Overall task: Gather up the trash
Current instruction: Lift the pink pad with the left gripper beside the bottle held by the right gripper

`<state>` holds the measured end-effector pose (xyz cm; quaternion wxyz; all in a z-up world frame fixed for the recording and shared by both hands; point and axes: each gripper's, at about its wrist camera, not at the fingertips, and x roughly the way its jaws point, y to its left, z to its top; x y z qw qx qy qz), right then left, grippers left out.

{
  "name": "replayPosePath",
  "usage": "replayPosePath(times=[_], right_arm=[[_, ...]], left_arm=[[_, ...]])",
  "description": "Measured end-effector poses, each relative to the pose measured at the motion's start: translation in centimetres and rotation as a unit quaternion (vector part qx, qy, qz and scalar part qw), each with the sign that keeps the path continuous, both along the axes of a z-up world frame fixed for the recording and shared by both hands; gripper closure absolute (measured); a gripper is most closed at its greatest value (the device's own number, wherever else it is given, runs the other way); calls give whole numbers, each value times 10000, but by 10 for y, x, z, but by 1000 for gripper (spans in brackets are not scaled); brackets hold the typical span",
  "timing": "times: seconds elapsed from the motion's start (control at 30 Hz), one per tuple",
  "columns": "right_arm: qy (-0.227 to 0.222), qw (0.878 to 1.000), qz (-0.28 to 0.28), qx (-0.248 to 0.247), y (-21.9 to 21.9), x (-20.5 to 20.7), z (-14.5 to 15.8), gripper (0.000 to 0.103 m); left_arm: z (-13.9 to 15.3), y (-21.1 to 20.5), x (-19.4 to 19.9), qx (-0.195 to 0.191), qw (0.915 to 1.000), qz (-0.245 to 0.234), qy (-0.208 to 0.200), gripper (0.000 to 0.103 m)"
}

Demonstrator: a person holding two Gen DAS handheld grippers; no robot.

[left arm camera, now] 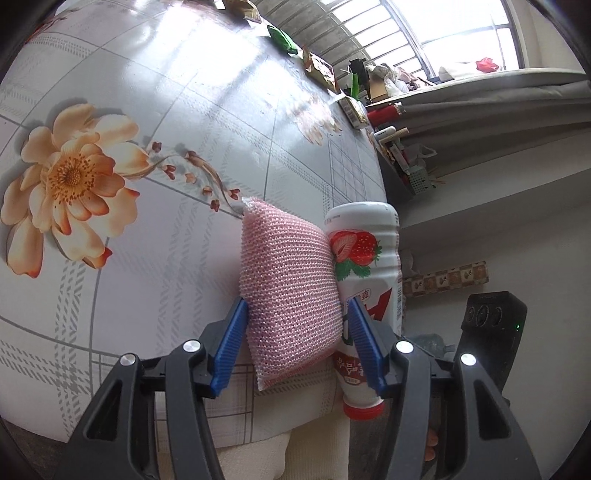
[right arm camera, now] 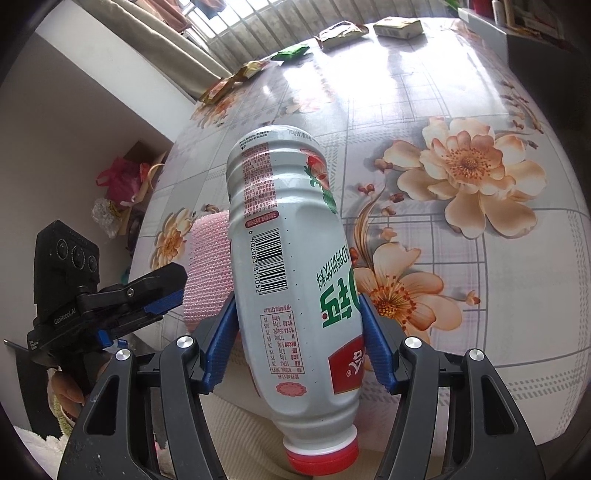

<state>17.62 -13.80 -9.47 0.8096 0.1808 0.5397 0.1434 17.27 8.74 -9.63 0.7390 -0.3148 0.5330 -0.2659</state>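
The left gripper (left arm camera: 295,325) holds a pink mesh scouring pad (left arm camera: 288,284), its blue pads (left arm camera: 231,343) pressed against the pad's two sides; the pad stands on edge over the near edge of the table (left arm camera: 147,110), above a pale cloth. The right gripper (right arm camera: 297,328) is clamped on a white strawberry-drink bottle (right arm camera: 284,266) about its middle, blue pads against both flanks, red cap (right arm camera: 321,458) toward the camera and base pointing away over the table. In the left wrist view the bottle sits just beside the pad on its right and appears to touch it; in the right wrist view the pad shows at the bottle's left, partly hidden behind it. Both items are off the table surface, in the grip of their respective grippers. The table carries a glossy floral cover with large orange flowers. Along its far edge lie a green packet (right arm camera: 291,52), several tan and yellow wrappers (right arm camera: 341,34) and a small flat box (right arm camera: 398,27), well apart from both grippers. A person's fingers (right arm camera: 66,391) show below the left gripper in the right wrist view. A window and shelves with clutter lie beyond the table.
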Motion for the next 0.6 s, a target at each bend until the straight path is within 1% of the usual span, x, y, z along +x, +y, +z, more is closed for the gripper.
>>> replayPosePath(times=[0.13, 0.3, 0.4, 0.47, 0.53, 0.6], right_arm=[[10, 10000, -39, -9, -4, 0, 0, 45], [12, 9999, -98, -24, -7, 0, 0, 45], [6, 9999, -136, -32, -12, -1, 0, 45], [14, 9999, -157, -8, -15, -2, 0, 45], [17, 9999, -171, -8, -20, -3, 1, 46], [10, 9998, -193, 0, -22, -3, 1, 46]], left_arm=[[4, 7, 1, -549, 9985, 84, 21, 49], [2, 13, 6, -1271, 9914, 191, 231, 49], [-4, 16, 7, -1938, 9796, 272, 465, 49], [-5, 14, 9, -2280, 9715, 299, 567, 49], [-6, 12, 9, -2402, 9682, 307, 631, 49], [-5, 8, 11, -2245, 9720, 310, 615, 49]])
